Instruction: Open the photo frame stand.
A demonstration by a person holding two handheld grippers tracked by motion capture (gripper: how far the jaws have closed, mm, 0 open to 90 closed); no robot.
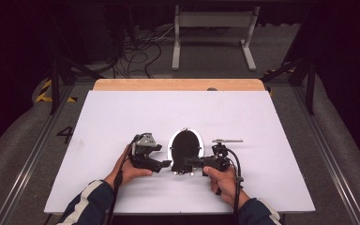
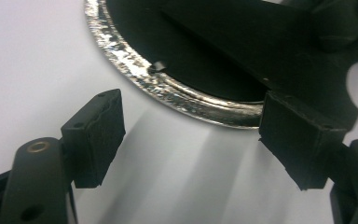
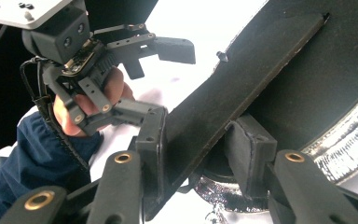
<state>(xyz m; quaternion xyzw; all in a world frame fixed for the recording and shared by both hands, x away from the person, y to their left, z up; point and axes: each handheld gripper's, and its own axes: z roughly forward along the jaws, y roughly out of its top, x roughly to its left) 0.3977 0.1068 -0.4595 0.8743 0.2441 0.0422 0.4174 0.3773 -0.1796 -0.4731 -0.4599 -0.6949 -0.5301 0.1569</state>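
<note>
step: lifting black strap off foil-rimmed dish (image 1: 185, 145), table centre | right gripper (image 3: 200, 154) pinching strap (image 3: 242, 88) | left gripper (image 2: 191, 135) jaws spread, empty, near dish's left rim | advice: keeping pinch firm, steadying rim

white table top (image 1: 122, 117) with a bare wooden strip (image 1: 178, 85) along its far edge; behind it, a white metal frame (image 1: 214, 35) on grey floor, loose black cables (image 1: 136, 51), yellow-black hazard tape (image 1: 44, 91).

A black oval pan (image 1: 185, 145) with a shiny silver rim lies flat at the table's near middle, its flat black handle (image 3: 242, 88) pointing toward the near side.
</note>
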